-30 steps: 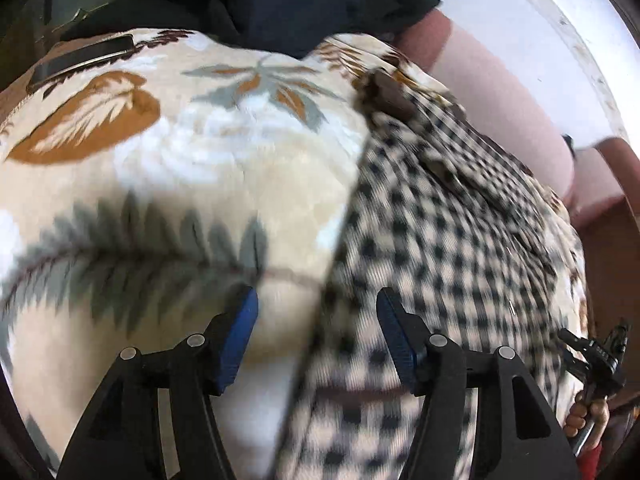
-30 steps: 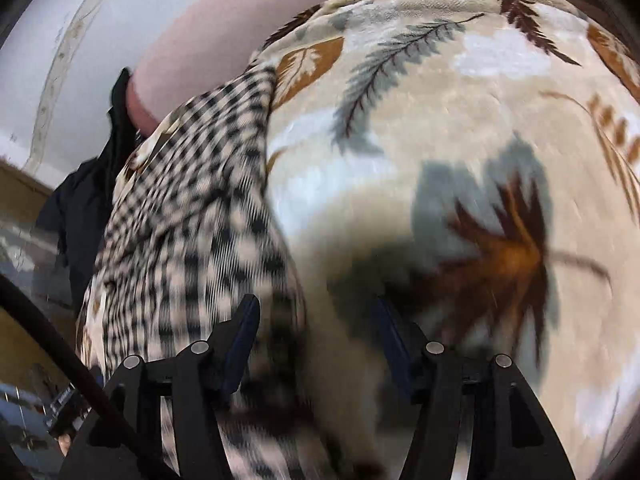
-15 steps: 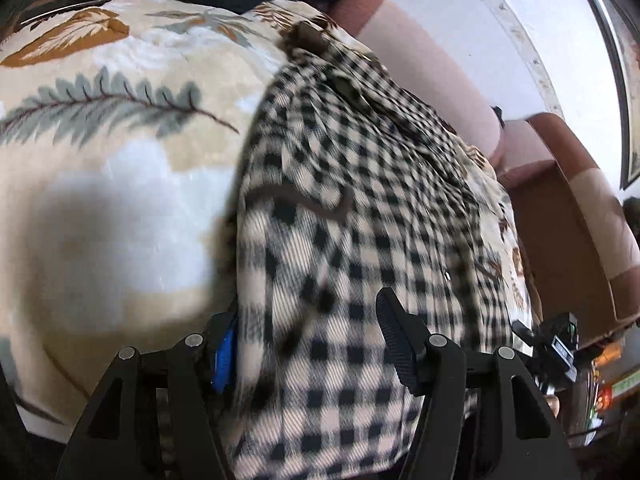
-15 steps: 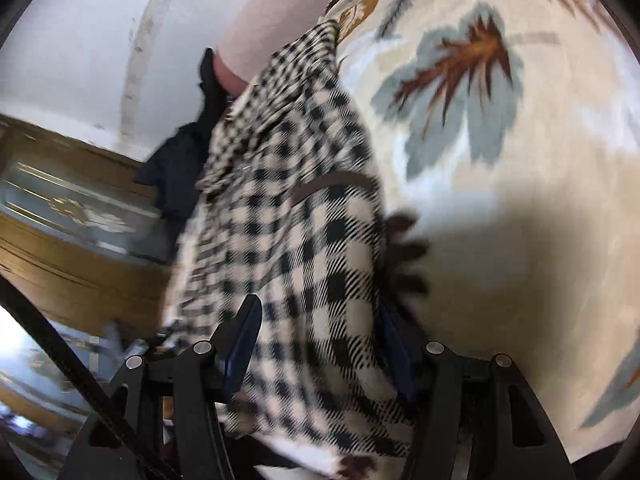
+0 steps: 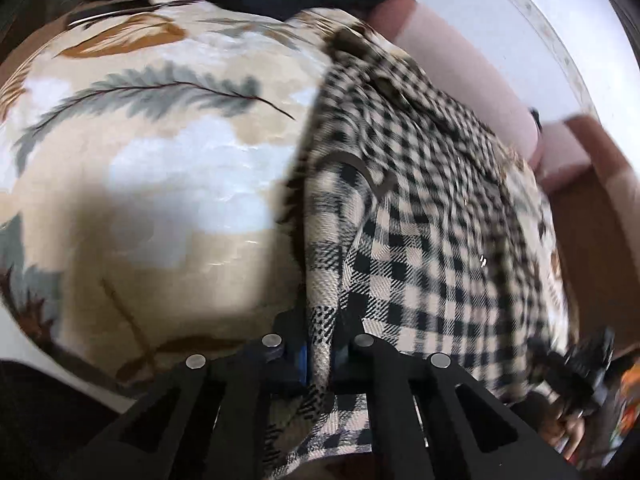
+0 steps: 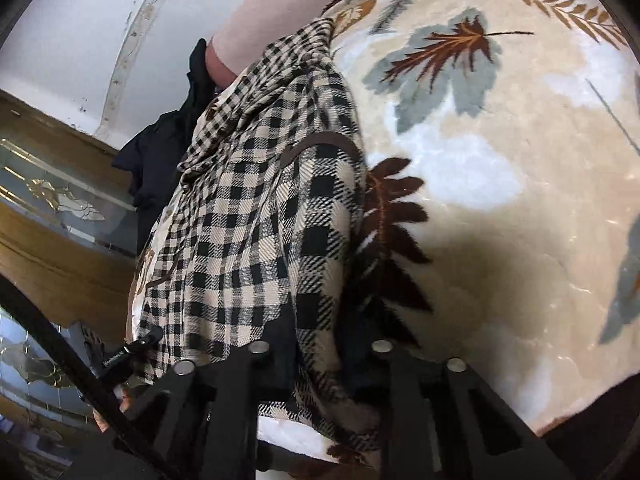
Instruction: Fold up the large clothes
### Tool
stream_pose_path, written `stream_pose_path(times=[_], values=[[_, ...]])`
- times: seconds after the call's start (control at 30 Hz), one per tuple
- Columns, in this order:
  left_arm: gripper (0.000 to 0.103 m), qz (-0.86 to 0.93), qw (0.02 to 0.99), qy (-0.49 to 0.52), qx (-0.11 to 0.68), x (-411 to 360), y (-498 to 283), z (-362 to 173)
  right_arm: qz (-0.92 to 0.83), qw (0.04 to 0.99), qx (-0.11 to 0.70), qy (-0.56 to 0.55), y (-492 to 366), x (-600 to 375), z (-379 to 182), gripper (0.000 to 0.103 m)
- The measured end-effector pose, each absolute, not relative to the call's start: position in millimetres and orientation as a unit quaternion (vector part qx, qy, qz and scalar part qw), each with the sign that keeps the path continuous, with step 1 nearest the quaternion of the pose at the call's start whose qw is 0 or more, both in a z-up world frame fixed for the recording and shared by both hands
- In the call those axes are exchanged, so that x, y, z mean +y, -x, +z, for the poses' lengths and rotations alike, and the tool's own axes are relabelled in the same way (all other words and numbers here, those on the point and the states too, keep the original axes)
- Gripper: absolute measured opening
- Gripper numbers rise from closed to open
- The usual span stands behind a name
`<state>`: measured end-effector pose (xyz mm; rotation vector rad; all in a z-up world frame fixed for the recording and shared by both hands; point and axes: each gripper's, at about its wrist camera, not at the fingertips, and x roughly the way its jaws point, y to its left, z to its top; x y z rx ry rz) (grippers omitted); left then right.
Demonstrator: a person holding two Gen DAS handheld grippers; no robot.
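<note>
A single checked garment (image 5: 432, 248) — black and beige squares with a thin dark brown trim line curving across it — lies in a long, rumpled strip on a plush blanket (image 5: 168, 184). The blanket is cream with grey, brown and orange leaf prints and covers the whole surface beneath. Seen from the right wrist, the garment (image 6: 256, 216) runs away from the camera toward a pinkish cushion (image 6: 280, 4) at the far end, its weave folded over itself in several soft ridges.

Two grippers are at work, one at each near corner of the garment. The left gripper (image 5: 318, 354) is clenched on a pinched fold of checked cloth, which rises between its two closed fingers. The right gripper (image 6: 320, 354) likewise grasps the garment's near edge, fabric bunched between its fingers.

One heap of dark clothing (image 6: 164, 152) sits beyond the garment — near a white wall (image 6: 100, 20).
</note>
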<state>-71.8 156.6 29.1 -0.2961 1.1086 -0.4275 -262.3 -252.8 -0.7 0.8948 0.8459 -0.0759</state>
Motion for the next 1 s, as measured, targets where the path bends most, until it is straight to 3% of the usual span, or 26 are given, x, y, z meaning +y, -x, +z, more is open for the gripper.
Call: stream_pose_path(times=[0.53,0.8,1.0], values=[[0.005,-0.209,0.816,0.144,0.520,189.2,116.6,33.7,-0.047,0.806,0.427,-0.408,315.8,-251.8,3.5,0.010],[0.008,-0.195,0.822,0.138,0.517,195.9,120.6,32.0,-0.064,0.813,0.438,-0.378,314.1,-246.5,6.3,0.013],[0.011,-0.182,0.826,0.146,0.513,212.3,132.0,39.9,-0.076,0.812,0.435,-0.382,319.5,-243.8,9.3,0.022]])
